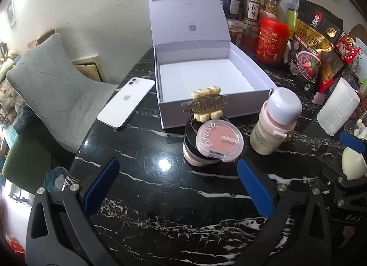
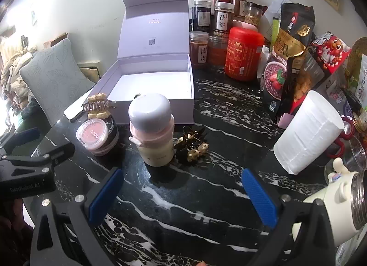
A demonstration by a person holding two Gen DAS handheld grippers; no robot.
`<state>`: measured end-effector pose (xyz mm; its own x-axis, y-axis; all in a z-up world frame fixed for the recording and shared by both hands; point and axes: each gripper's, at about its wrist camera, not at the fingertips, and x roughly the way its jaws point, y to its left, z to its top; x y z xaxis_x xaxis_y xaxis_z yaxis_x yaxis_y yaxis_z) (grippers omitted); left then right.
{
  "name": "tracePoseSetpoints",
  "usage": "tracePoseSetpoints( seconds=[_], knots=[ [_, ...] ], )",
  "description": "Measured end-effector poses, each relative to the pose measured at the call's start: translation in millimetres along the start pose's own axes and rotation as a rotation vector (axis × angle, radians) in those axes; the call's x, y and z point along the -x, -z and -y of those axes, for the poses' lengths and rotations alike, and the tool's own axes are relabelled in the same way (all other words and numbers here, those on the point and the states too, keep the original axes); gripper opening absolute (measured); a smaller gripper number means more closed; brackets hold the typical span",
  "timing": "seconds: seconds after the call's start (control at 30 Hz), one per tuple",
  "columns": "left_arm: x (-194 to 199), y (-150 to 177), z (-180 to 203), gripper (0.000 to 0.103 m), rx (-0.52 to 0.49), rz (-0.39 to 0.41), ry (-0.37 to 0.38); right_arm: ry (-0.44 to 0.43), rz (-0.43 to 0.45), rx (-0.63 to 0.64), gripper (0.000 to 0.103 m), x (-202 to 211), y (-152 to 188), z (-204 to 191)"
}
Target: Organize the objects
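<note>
An open, empty white gift box (image 1: 250, 59) (image 2: 183, 110) stands on the black marble table with its lid upright. In front of it a pink blush compact (image 1: 219, 140) (image 2: 93, 134) leans on a black-lidded jar (image 1: 195, 158) (image 2: 112, 137), with a cream hair claw (image 1: 206, 103) (image 2: 98, 104) on top. A small pink and cream bottle (image 1: 275, 121) (image 2: 151, 130) stands to the right, a dark bear hair clip (image 2: 192, 142) beside it. My left gripper (image 1: 176, 185) is open just short of the jar. My right gripper (image 2: 181, 192) is open in front of the bottle.
A white phone (image 1: 126, 103) lies left of the box. Jars (image 2: 222, 18), a red canister (image 2: 243, 55) and snack bags (image 2: 286, 59) crowd the back right. A white plastic cup (image 2: 305, 133) lies tilted at right, a cream kettle (image 2: 330, 208) nearer. A grey chair (image 1: 50, 87) stands left.
</note>
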<state>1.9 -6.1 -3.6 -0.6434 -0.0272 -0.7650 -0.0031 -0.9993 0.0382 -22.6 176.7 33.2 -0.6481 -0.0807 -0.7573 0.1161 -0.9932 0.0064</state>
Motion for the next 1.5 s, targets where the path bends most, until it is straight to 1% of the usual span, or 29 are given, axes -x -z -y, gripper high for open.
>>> tracePoseSetpoints(
  seconds=[0.1, 0.3, 0.5, 0.67, 1.13, 1.5],
  knots=[
    [2, -1, -1, 0.103, 0.011, 0.007, 0.012, 0.003, 0.0, 0.001, 0.103, -1, 0, 0],
    [1, -1, -4, 0.103, 0.018, 0.004, -0.001, 0.004, -0.001, 0.006, 0.103, 0, 0, -1],
    [-5, 1, -7, 0.103, 0.023, -0.02, 0.0, 0.001, -0.002, 0.008, 0.103, 0, -1, -3],
    [-9, 3, -9, 0.103, 0.038, -0.042, 0.027, -0.004, -0.008, 0.014, 0.103, -1, -2, -5],
    [-10, 4, -11, 0.103, 0.039, -0.045, 0.018, -0.004, -0.008, 0.022, 0.103, 0, -2, -7],
    [-8, 3, -15, 0.103, 0.046, -0.045, 0.031, -0.004, -0.008, 0.034, 0.103, 1, -2, -9]
  ],
)
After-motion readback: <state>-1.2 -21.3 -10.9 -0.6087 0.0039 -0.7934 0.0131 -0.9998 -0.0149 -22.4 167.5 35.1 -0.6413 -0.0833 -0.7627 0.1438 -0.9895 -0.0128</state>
